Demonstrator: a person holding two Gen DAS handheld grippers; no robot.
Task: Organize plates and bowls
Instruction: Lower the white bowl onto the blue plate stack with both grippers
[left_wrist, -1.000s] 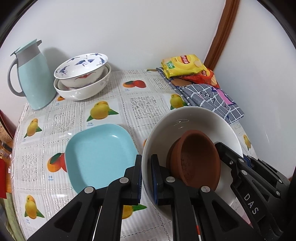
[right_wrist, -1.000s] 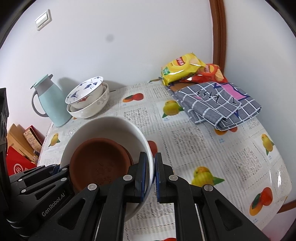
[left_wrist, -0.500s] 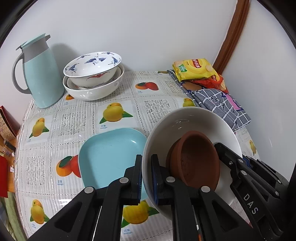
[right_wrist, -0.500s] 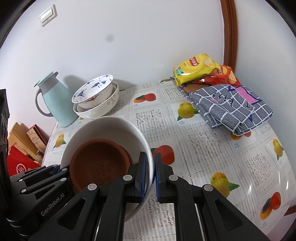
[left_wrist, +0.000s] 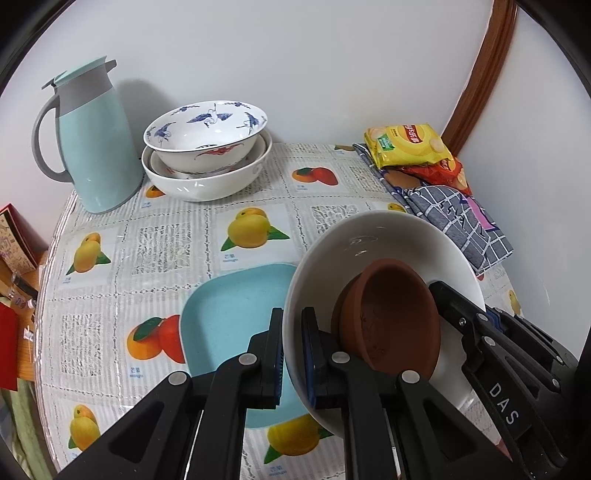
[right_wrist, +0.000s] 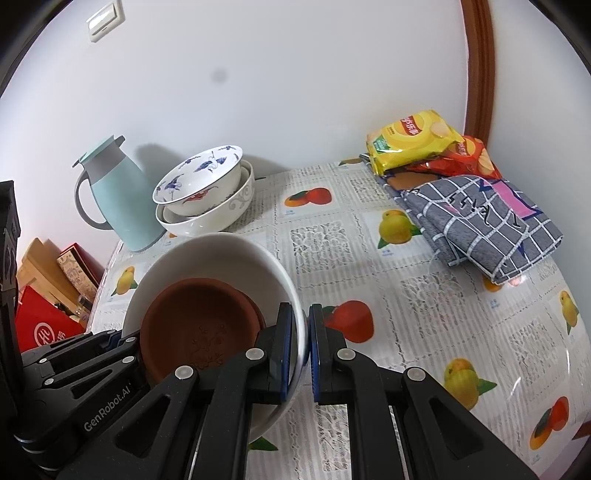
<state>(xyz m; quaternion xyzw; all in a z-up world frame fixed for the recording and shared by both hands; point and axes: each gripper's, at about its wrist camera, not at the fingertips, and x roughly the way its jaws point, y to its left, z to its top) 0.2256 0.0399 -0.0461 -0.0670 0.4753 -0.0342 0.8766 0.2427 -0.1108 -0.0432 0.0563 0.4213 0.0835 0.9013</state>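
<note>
Both grippers, left (left_wrist: 291, 354) and right (right_wrist: 306, 350), have their fingers clenched on opposite rims of a white bowl (left_wrist: 373, 236) with a brown dish (left_wrist: 391, 317) inside, sharing its weight above the desk (left_wrist: 166, 240). A bowl stack (left_wrist: 207, 162) sits at 11 o'clock, probably its destination; a blue plate (left_wrist: 229, 314) lies below.

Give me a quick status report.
Left gripper and right gripper both clamped on white bowl rim. Brown bowl inside. Blue plate underneath.
</note>
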